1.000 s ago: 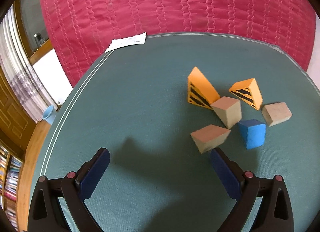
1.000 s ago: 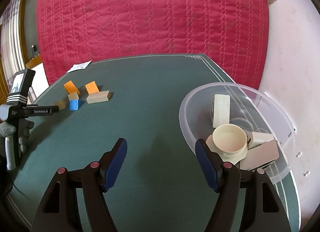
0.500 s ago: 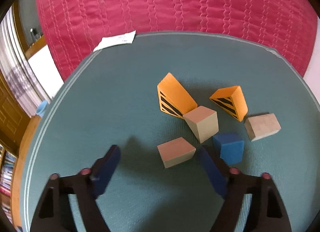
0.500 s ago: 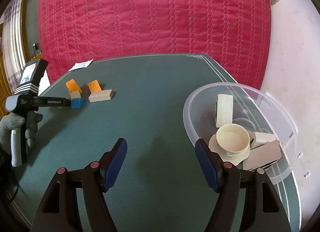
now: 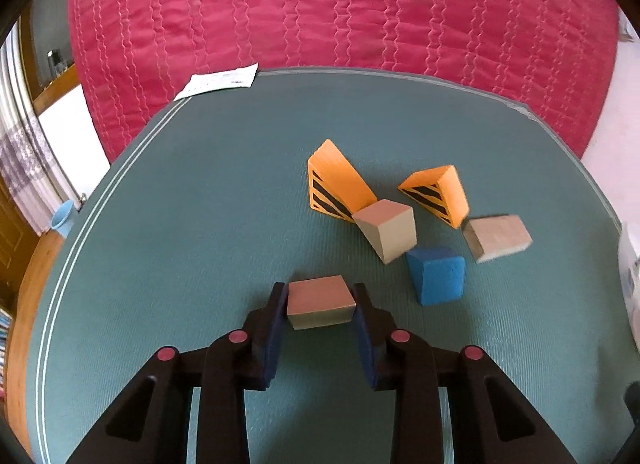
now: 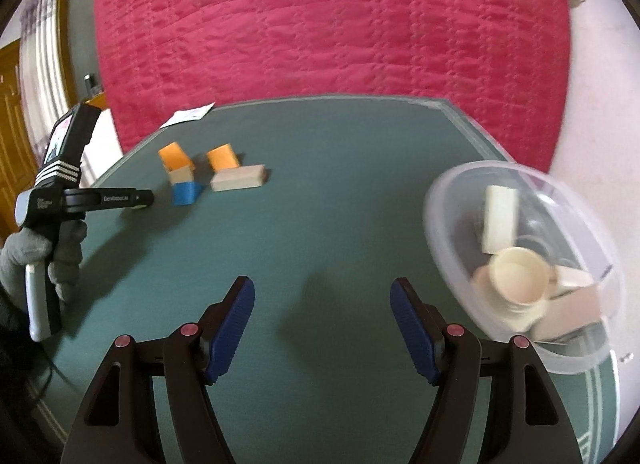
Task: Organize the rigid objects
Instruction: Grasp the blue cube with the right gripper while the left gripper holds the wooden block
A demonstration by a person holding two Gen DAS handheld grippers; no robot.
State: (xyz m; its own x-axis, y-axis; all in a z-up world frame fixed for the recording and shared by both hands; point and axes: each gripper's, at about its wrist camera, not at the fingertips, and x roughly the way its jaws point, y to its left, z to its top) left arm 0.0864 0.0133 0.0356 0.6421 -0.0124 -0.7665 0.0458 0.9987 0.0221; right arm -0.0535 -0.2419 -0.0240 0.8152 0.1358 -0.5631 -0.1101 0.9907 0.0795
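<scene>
Spreading across both views, the green worktop point(image 5: 200, 224) carries a clear bowl point(image 6: 452, 200) of pale pieces at its right and a cluster of blocks at its left. Nearer, the right tool point(image 6: 322, 324) hangs with jaws apart over bare mat, while the left tool point(image 5: 320, 304) is clamped on a tan block point(image 5: 320, 298), just short of the blue block point(image 5: 438, 276).

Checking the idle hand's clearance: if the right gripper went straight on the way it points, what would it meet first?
The right gripper, jaws open and empty, points down at bare green mat, so it would likely meet that first. The clear plastic bowl lies off to its right, though depth is hard to judge.
</scene>
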